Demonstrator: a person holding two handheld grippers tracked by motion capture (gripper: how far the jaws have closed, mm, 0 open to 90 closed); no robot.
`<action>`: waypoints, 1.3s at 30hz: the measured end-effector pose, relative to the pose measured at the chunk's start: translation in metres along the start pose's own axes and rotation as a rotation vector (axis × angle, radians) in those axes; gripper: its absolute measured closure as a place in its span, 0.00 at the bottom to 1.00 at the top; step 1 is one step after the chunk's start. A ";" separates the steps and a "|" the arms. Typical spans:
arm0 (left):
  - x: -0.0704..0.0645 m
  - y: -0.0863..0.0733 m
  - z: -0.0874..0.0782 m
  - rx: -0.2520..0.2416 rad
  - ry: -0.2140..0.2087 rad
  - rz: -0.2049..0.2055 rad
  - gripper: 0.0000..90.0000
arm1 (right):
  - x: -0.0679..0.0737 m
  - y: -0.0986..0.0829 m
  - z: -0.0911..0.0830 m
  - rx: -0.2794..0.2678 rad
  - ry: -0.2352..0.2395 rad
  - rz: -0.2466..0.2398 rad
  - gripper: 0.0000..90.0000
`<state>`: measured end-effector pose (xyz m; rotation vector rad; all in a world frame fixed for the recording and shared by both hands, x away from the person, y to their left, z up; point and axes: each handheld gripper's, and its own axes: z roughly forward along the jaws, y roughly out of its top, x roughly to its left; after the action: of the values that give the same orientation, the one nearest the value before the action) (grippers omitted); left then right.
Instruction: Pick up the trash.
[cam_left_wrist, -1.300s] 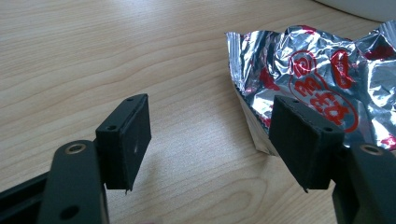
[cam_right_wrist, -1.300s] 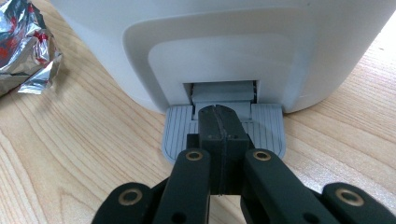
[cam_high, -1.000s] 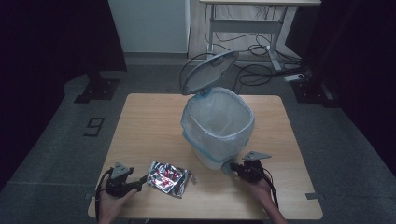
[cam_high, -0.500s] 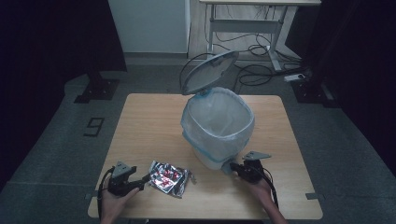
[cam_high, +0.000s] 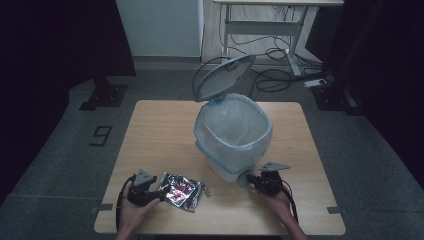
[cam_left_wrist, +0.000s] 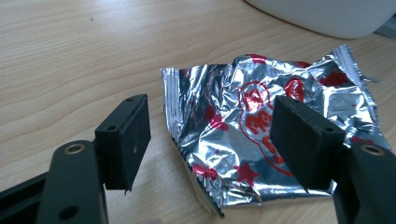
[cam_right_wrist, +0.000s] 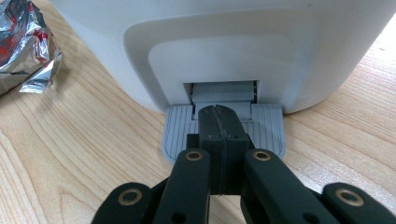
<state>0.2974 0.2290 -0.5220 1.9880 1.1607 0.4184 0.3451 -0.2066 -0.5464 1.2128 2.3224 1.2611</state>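
Note:
A crumpled silver foil wrapper (cam_high: 182, 191) (cam_left_wrist: 261, 130) with red print lies flat on the wooden table (cam_high: 165, 135), near its front left. My left gripper (cam_high: 157, 194) (cam_left_wrist: 215, 140) is open, its jaws astride the wrapper's near edge, not clamping it. A white pedal bin (cam_high: 233, 137) with a plastic liner stands mid-table, its grey lid (cam_high: 223, 76) raised. My right gripper (cam_high: 251, 180) (cam_right_wrist: 219, 123) is shut with nothing in it, its joined tips resting on the bin's grey foot pedal (cam_right_wrist: 268, 128).
A corner of the wrapper (cam_right_wrist: 25, 44) lies to the left of the bin's base (cam_right_wrist: 224, 46). Beyond the table stand a desk frame with cables (cam_high: 270, 47) and black stand feet (cam_high: 102, 92) on the floor.
My left gripper has slid right toward the wrapper, so its jaws now flank the wrapper's edge. The right gripper, bin and raised lid have stayed put.

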 end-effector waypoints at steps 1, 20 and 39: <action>0.000 0.001 0.004 0.007 0.003 0.003 0.33 | 0.000 0.000 0.000 0.000 0.000 0.000 1.00; 0.004 -0.006 0.028 0.078 0.043 0.013 0.36 | -0.001 0.000 0.000 0.002 0.006 0.006 1.00; -0.010 -0.008 0.029 0.054 0.123 0.101 0.91 | 0.000 0.000 0.000 0.000 0.001 -0.001 1.00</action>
<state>0.3049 0.2098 -0.5455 2.0992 1.1603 0.5738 0.3452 -0.2068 -0.5464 1.2116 2.3237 1.2616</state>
